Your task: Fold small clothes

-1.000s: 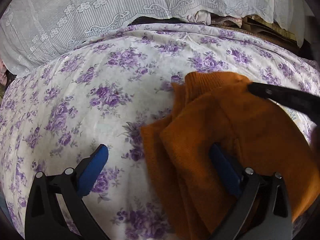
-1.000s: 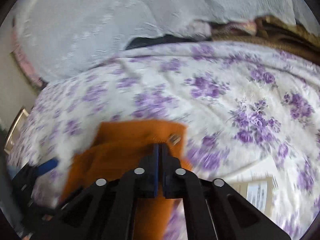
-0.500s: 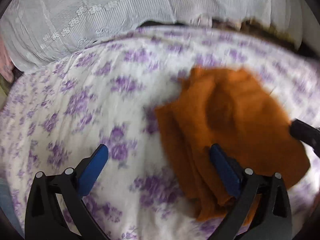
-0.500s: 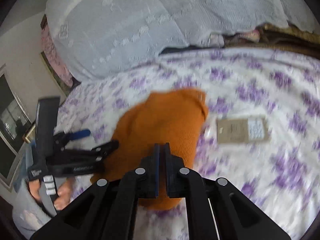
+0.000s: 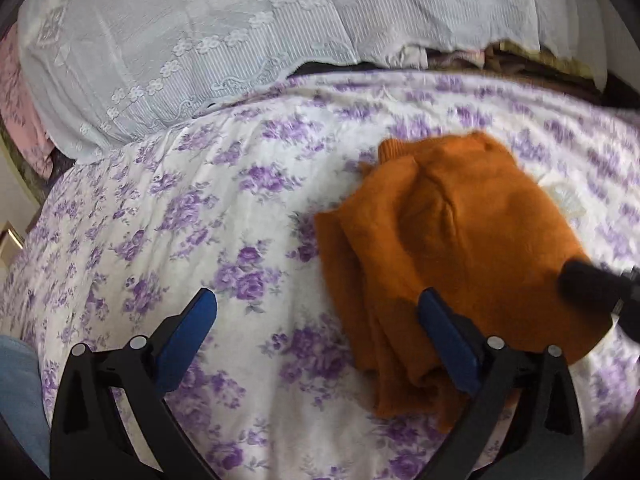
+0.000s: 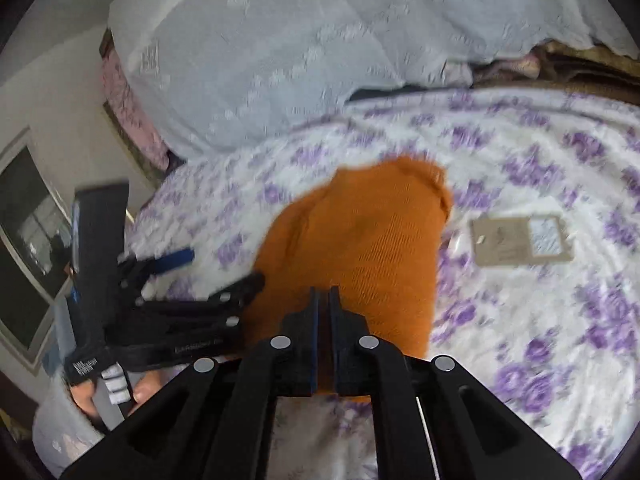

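Orange knit sweater (image 5: 460, 248) lies folded into a compact bundle on the bed, on a white sheet printed with purple flowers (image 5: 192, 220). Layered edges of the fold show along its left side in the left wrist view; a ribbed cuff or collar sticks out at the far end.

Left tool (image 5: 316, 312): blue-padded fingers spread wide, nothing between the pads. One finger stands over bare sheet, the other over the near left edge of the sweater; contact with the fabric cannot be told. In the right wrist view the same tool (image 6: 208, 276) appears from the side at the left of the sweater, with the person's hand (image 6: 116, 392) around its handle.

Right tool (image 6: 324, 300): fingers pressed together, only a thin slit between the pads, no cloth seen in it. Its tips are over the near end of the sweater. Its dark tip also enters the left wrist view from the right edge (image 5: 592, 288), over the sweater's right side.

A tan cardboard tag with a pale label (image 6: 520, 240) lies flat on the sheet just beside the sweater's right side. A white lace cover (image 5: 240, 40) drapes over a pile at the far side of the bed. Both views are blurred in places.
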Available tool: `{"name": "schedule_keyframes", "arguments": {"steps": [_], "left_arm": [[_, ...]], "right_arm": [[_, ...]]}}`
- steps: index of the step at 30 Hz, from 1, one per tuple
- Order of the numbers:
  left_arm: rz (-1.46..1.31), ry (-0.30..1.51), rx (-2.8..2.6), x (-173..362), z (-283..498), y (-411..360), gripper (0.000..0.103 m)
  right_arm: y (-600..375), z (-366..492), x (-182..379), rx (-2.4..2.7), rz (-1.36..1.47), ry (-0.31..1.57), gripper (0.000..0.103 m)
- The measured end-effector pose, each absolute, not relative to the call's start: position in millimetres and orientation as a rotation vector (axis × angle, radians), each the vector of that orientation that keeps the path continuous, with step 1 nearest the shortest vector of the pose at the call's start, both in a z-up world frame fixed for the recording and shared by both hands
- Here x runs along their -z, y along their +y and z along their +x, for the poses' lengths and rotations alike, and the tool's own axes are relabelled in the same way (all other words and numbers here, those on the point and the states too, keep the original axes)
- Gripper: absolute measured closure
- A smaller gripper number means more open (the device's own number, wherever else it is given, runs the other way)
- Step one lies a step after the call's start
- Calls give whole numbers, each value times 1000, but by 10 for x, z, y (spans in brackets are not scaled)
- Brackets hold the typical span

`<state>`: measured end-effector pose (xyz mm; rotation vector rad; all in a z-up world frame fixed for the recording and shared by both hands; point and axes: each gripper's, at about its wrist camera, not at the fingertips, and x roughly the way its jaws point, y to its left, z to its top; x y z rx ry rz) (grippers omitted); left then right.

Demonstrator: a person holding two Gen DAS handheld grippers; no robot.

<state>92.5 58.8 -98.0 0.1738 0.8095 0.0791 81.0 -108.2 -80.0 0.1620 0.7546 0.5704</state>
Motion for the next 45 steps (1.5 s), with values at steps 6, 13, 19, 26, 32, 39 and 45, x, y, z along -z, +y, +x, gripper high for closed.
{"name": "schedule_keyframes", "arguments": {"steps": [6, 13, 19, 26, 32, 39, 45], "left_arm": [[132, 837, -66, 1061, 989, 651, 4], [140, 813, -62, 1023, 966, 638, 4], [130, 792, -55, 962, 947, 648, 4], [134, 764, -57, 917, 927, 635, 4], [112, 821, -41, 1035, 1035, 658, 4], [101, 801, -27, 981, 991, 667, 5], [34, 766, 57, 880, 908, 688, 5]], "right_arm": [[-1074, 826, 938, -608, 186, 776, 99], [-1102, 763, 841, -598, 186, 738, 99], [-1189, 867, 616, -558, 199, 690, 95], [-1075, 1202, 464, -548, 202, 667, 95], [-1074, 1392, 853, -549, 212, 775, 100], [-1125, 1197, 718, -539, 191, 711, 80], [-1330, 1051, 671, -493, 216, 686, 65]]}}
